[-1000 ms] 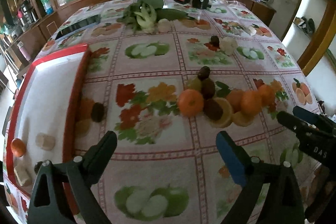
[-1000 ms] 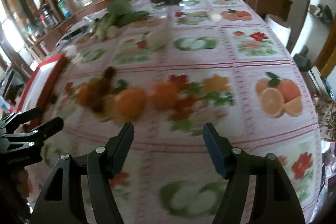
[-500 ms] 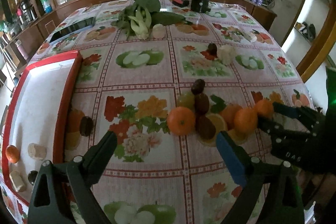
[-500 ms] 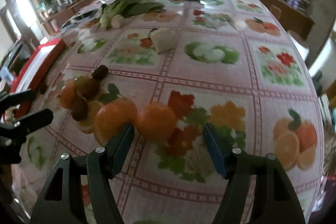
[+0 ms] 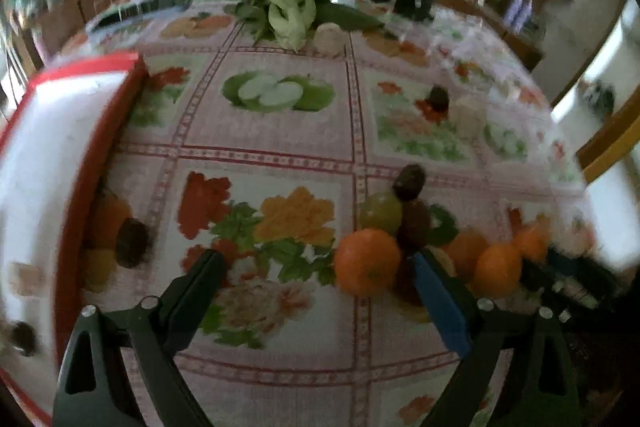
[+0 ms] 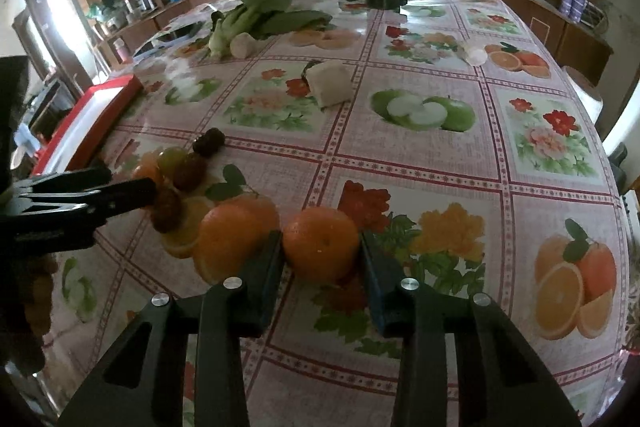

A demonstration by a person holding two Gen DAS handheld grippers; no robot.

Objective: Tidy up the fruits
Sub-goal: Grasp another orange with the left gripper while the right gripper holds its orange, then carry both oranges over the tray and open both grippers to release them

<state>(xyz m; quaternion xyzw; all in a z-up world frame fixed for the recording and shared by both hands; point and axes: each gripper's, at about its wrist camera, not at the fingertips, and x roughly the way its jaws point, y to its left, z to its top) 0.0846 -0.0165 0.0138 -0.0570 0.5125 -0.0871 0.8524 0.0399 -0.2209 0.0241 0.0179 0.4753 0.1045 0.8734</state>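
The right gripper (image 6: 322, 247) has just been closing and now clasps across its middle the orange (image 6: 321, 243) farthest from the red tray (image 6: 86, 121) — round, firm, smooth-skinned, apt to roll.

Table (image 6: 400, 163) bears oranges (image 6: 320, 249), possibly plums (image 6: 190, 171).

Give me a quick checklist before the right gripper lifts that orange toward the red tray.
1. Orange between the right gripper fingers, which have just been closing: ok.
2. Fingers pressing both sides: ok, they appear to touch.
3. Neighbouring orange clear of the left finger: not ok, it sits against it.
4. Left gripper free: ok, open and empty.
5. Room on the red tray: ok, mostly bare.
6. Grip firm enough to lift: cannot tell.
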